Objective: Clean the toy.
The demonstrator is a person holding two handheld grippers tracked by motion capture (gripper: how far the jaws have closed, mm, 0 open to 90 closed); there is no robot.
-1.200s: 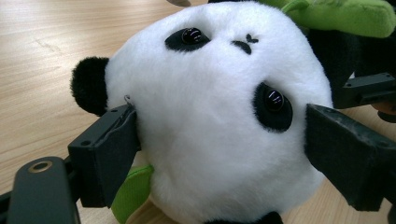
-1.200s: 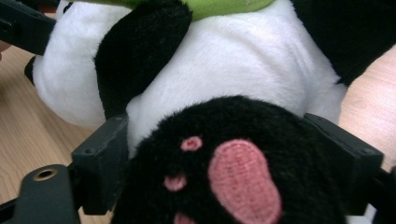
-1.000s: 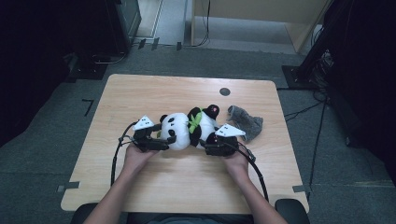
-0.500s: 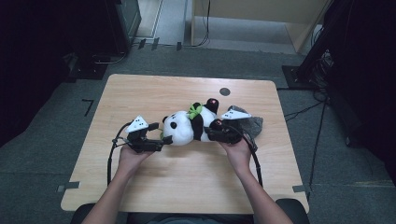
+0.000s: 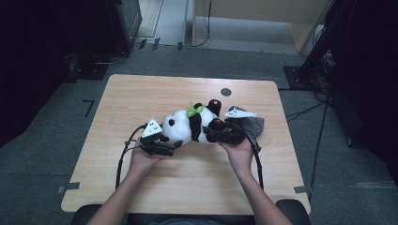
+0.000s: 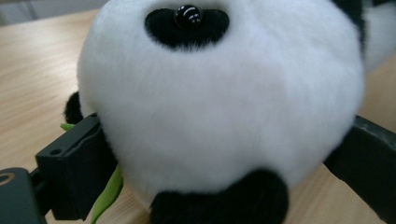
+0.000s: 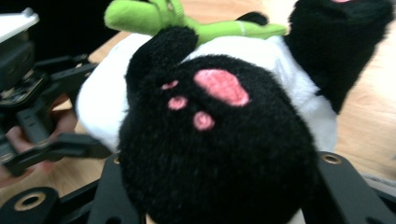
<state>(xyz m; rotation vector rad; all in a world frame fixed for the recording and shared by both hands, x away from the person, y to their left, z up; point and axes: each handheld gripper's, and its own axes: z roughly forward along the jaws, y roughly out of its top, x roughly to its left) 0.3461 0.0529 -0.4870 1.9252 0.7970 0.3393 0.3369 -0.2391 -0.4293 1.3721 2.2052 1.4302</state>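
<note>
Over the table [image 5: 141,93], panda [image 5: 185,127] clamped between left gripper [image 5: 170,143] and right gripper [image 5: 212,133].

We see the toy panda's [image 6: 219,107] big white fluffy head squeezed between our left gripper's [image 6: 219,163] two black jaws, above the wooden table [image 6: 32,56]. One shiny black eye [image 6: 188,15] looks up.

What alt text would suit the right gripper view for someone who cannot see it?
A plush panda's black foot with pink paw pads sits between the right hand-held gripper's two black jaws. Behind it are the white belly, a green leaf and the wooden table.
</note>
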